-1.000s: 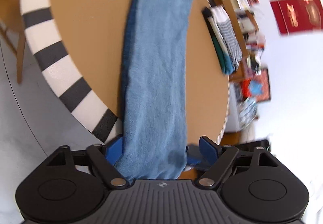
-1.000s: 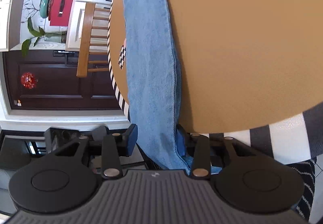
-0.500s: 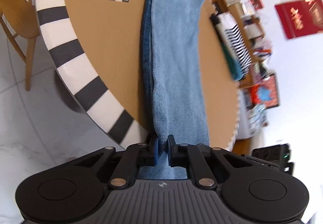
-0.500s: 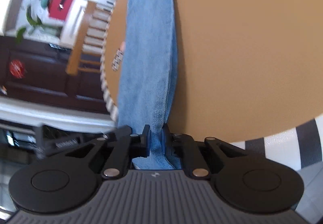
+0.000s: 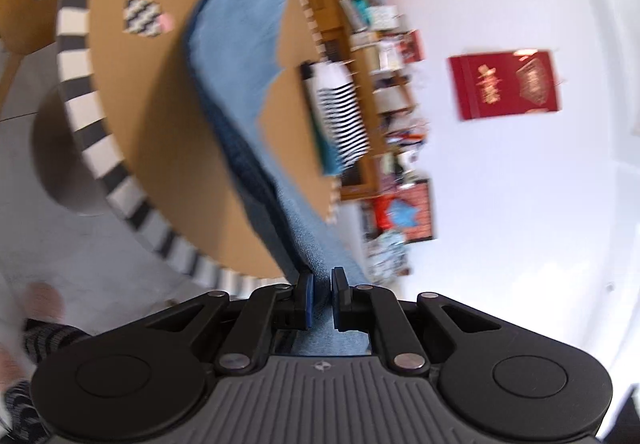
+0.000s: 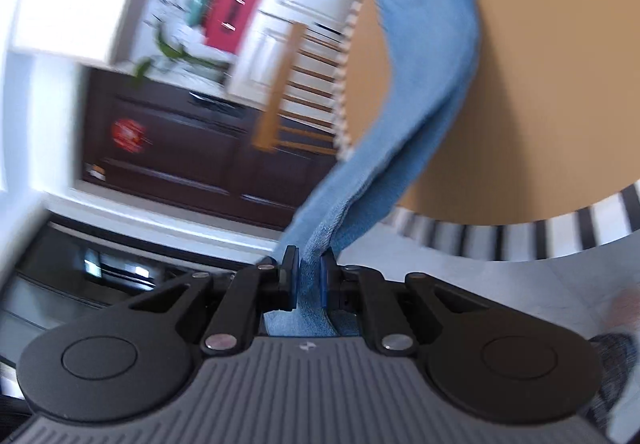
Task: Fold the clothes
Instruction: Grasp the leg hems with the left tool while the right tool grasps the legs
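The blue jeans (image 5: 240, 55) run as one long strip from the upper middle of the left wrist view down across the round brown table (image 5: 152, 131) to the bottom centre, where the cloth passes over the table's near edge and ends between the fingers. There the left gripper (image 5: 321, 298) is clamped on the fabric: its two blue pads (image 5: 307, 300) stand close together with denim pinched between them, and more denim shows below, in the gap behind the fingers.

In the right wrist view the jeans (image 6: 432, 55) start at the upper right of the frame, lie along the table's (image 6: 540, 83) left edge, then leave the tabletop and hang through the air down to the lower centre. The right gripper (image 6: 309, 286) grips them there, pads (image 6: 325, 282) nearly closed with a bunched fold of cloth squeezed between and trailing below.

Both views are blurred. The table rim is banded black and white (image 5: 76, 99). On the tabletop, at the upper left of the left wrist view and left of the jeans, lies a checkered card (image 5: 146, 17). A striped folded garment (image 5: 342, 111) sits at the table's right edge, and a red poster (image 5: 504, 83) hangs on the white wall at right. In the right view a wooden chair (image 6: 296, 83) stands beyond the table's left edge.
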Demonstrator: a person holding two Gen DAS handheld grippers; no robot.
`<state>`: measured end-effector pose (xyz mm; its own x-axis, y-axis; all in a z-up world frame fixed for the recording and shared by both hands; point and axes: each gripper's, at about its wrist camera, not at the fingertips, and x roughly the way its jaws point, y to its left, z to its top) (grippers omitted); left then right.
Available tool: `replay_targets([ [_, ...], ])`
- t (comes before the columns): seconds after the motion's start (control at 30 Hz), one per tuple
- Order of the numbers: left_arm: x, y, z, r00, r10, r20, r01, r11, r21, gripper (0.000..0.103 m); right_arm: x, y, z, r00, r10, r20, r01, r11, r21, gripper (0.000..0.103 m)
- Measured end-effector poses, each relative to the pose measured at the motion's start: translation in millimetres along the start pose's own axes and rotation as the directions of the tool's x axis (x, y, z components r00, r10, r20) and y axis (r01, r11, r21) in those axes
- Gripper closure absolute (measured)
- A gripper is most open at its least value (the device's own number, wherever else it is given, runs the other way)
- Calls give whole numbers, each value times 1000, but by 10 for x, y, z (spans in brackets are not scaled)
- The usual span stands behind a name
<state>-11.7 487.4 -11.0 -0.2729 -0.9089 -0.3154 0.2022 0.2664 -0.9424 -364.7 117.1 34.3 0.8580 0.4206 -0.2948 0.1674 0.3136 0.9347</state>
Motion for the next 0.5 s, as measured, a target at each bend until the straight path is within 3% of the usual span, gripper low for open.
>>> replay_targets([
  [0.13, 147, -233, 507, 997, -66, 44, 69, 995, -72, 93, 23, 163, 539, 996, 80, 48, -80, 997, 3, 92],
  [0.27, 556, -308, 1346, 994, -54, 90, 68, 986, -151, 93, 366, 73, 1477, 993, 84, 82, -86, 996, 21, 92],
  [0.4, 1142, -246, 2349, 993, -2, 117, 29, 972, -231, 93, 865, -211, 2611, 995, 42, 92, -48, 996, 73, 92],
  [0.5, 1717, 47, 3231, 986, 83, 142, -32, 945, -325, 92, 1392, -587, 3539, 994, -32, 105, 15, 987, 158, 88],
])
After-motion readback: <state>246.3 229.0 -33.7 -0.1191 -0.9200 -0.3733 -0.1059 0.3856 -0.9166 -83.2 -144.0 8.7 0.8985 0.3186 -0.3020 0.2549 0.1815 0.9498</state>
